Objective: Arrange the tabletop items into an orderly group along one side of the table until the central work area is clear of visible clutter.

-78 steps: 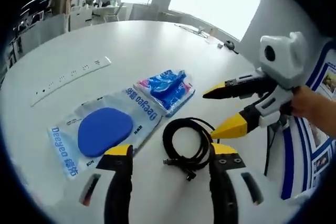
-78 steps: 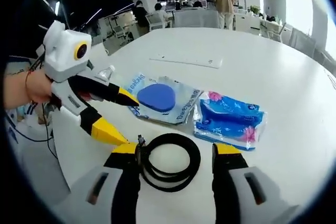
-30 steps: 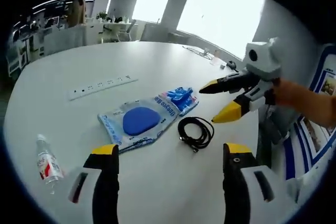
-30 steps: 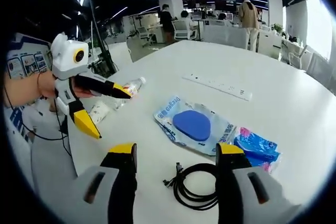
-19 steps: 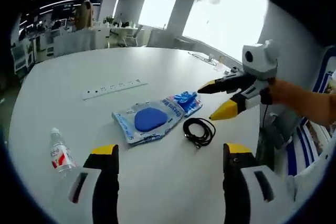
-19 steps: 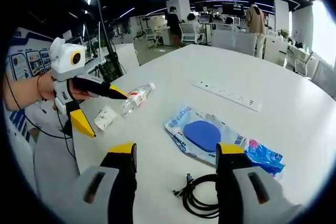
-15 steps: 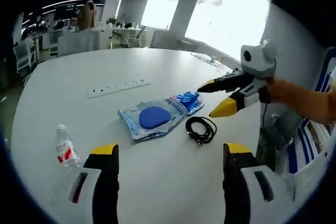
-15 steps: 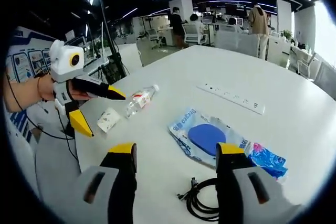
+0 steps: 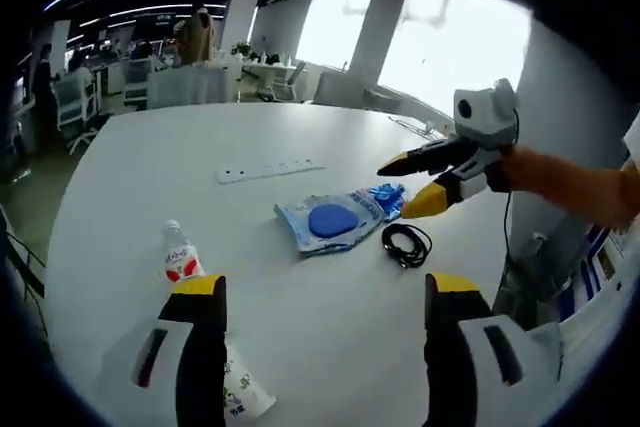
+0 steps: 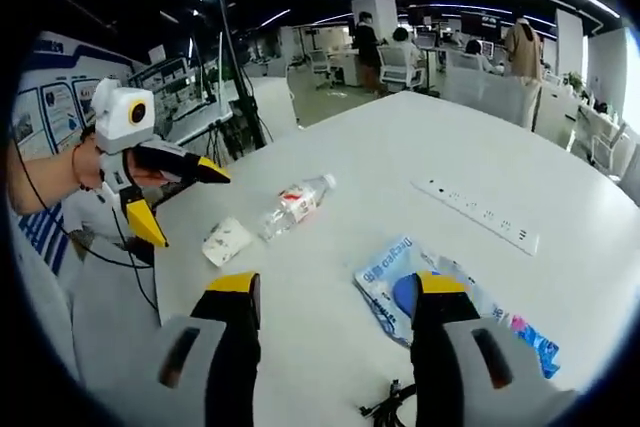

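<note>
White round table (image 9: 330, 347) in an open office with desks, chairs and standing people behind it. A white power strip (image 9: 268, 169) is seen lying toward the far edge. Near the table's middle a clear bag with a blue disc (image 9: 332, 222) is laid, with a blue-printed packet (image 9: 388, 194) touching its end and a coiled black cable (image 9: 406, 243) just beside it. A plastic water bottle (image 9: 180, 259) lies on its side nearer the left gripper (image 9: 320, 297), and a crumpled paper cup (image 9: 240, 397) lies by the near edge, between that gripper's jaws. Both jaw pairs are held wide apart and grip nothing. The right gripper (image 10: 330, 297) is raised over the table, the bag showing between its jaws and the bottle beyond its left jaw, well clear.
</note>
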{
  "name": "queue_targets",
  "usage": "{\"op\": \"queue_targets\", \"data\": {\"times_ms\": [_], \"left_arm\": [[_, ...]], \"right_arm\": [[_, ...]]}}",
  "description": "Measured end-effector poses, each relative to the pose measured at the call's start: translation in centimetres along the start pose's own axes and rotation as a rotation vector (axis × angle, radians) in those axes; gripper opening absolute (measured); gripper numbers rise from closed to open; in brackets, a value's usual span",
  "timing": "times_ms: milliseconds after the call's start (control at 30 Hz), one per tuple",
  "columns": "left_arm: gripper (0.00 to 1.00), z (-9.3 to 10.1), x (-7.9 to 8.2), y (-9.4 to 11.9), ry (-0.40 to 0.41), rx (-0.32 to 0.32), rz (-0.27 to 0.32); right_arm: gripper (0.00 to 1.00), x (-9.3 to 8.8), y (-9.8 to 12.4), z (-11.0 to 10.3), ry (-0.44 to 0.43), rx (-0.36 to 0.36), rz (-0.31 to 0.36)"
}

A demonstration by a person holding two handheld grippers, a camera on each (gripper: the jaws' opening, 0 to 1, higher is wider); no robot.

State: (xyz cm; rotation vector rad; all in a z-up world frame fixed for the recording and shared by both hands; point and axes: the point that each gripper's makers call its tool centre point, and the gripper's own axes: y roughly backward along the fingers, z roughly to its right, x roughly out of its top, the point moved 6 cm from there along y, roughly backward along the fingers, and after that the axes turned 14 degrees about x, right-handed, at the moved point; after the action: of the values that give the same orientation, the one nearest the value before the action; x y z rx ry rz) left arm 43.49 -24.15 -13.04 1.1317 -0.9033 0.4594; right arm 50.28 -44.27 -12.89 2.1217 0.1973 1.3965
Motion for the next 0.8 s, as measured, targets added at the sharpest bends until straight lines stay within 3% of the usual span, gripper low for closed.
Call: {"op": "queue_targets", "data": {"times_ms": [333, 800], "left_arm": [[0.83, -3.1, -1.1, 1.8, 0.046, 0.049, 0.017], [0.83, -6.7, -2.7, 3.7, 0.140, 0.113, 0.050]], "right_arm": [[0.58, 2.9, -5.0, -0.2, -0.022, 0.095, 0.014], [0.56, 5.3, -11.9, 1.8, -0.086, 0.198, 0.004]]}}
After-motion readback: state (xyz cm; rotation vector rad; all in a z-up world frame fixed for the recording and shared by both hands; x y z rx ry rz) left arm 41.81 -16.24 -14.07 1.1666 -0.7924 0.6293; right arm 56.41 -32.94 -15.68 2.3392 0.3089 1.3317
